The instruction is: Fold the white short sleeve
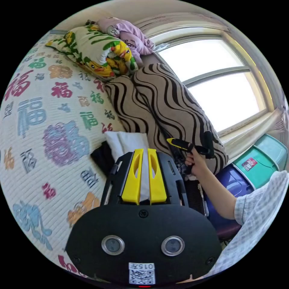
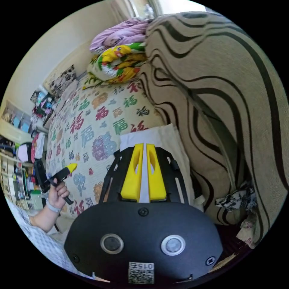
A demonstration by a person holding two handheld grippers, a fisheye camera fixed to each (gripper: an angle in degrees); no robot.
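Observation:
The white short sleeve (image 1: 130, 141) lies folded in a small stack on the patterned bedspread (image 1: 45, 120), against a striped bolster (image 1: 168, 102). My left gripper (image 1: 144, 149) hovers just short of it, yellow jaws close together with nothing between them. A hand holds my right gripper (image 1: 170, 140) to the right, over the bolster, its jaws together and empty. In the right gripper view the white short sleeve (image 2: 164, 135) lies just beyond my right gripper (image 2: 142, 144), which is shut. My left gripper (image 2: 71, 167) is off to the left above the bedspread (image 2: 90, 126), held in a hand.
A dark garment (image 1: 100, 156) lies beside the white stack. Rolled quilts (image 1: 99, 51) are piled at the head of the bed. A window (image 1: 210, 78) is behind the bolster. Teal and blue storage bins (image 1: 259, 162) stand beside the bed. Cluttered shelves (image 2: 18, 150) line the far wall.

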